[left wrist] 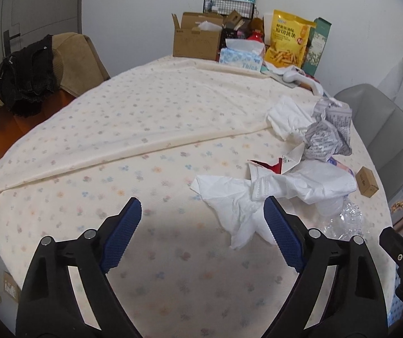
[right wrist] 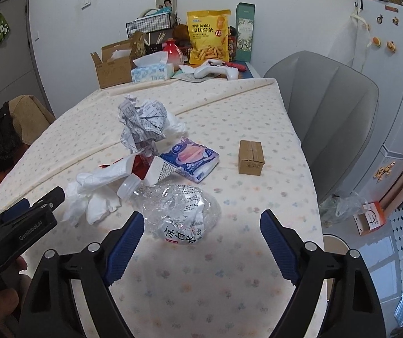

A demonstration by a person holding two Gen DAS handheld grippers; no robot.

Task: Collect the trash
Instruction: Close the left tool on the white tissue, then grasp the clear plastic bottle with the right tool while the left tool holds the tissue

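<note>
The left gripper hangs over the near part of the table with its 2 blue pads spread wide and empty, its right pad just beside a crumpled white tissue. The right gripper is likewise spread and empty, with a crushed clear plastic bottle lying between and just beyond its fingertips. Farther off lie crumpled printed paper, a blue wrapper and, to the right, a small cardboard box.
</note>
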